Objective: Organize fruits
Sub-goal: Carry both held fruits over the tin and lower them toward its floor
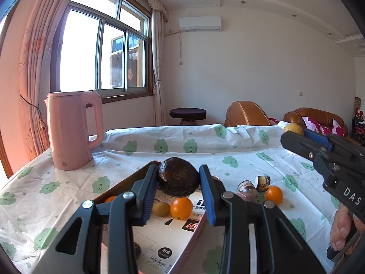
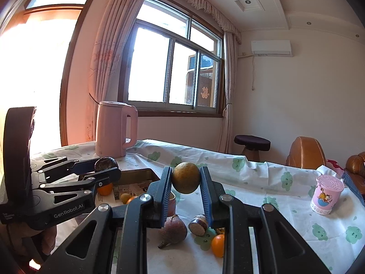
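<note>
We see the table under its white cloth printed with green clouds (image 1: 68, 196), then the tall pink plastic kettle (image 1: 73, 130) at its far left corner, well apart from the work. Next comes the shallow brown cardboard tray lined with printed paper (image 1: 159, 239), already holding small round oranges (image 1: 181, 208) and a dull yellow-brown fruit (image 1: 160, 209). Our left gripper (image 1: 179, 178) hangs above that tray, its blue pads closed onto the sides of a dark brown, wrinkled round fruit (image 1: 179, 177). Our right gripper (image 2: 186, 180) is raised over the cloth, clamped on a yellow-green round fruit (image 2: 186, 177) at its widest part. Both fruits look light and firm; we judge the wrinkled skin grips well, while the smoother one could roll, so holding across the middle suits it. On the cloth below lie a purplish wrinkled fruit (image 2: 173, 229), a cut half (image 2: 198, 225) and a lone small orange (image 2: 217, 244)
</note>
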Demonstrator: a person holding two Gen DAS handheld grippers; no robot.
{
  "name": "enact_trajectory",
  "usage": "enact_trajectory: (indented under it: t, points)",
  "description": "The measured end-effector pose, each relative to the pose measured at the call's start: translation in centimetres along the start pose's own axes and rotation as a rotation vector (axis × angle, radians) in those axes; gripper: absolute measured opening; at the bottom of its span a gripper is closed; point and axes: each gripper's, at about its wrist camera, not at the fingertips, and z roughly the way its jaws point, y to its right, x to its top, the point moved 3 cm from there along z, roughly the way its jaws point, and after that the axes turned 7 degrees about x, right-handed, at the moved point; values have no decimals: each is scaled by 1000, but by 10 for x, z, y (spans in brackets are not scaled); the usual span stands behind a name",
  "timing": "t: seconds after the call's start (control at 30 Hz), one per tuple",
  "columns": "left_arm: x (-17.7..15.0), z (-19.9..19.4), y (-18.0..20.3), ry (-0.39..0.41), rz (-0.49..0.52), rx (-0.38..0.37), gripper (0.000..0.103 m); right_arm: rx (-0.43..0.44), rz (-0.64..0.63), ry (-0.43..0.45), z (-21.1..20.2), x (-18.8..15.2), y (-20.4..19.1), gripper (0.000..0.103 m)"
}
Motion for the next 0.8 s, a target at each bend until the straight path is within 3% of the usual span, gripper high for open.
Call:
enact_trajectory:
  t: [0.3,0.8]
  points:
    - [1,25,-30,-62,-14,27,38,50,-10,-34,32,9,-19,26]
    - [-1,65,-48,-199,-22,15,38,89,-6,-112,85,7,-36,26]
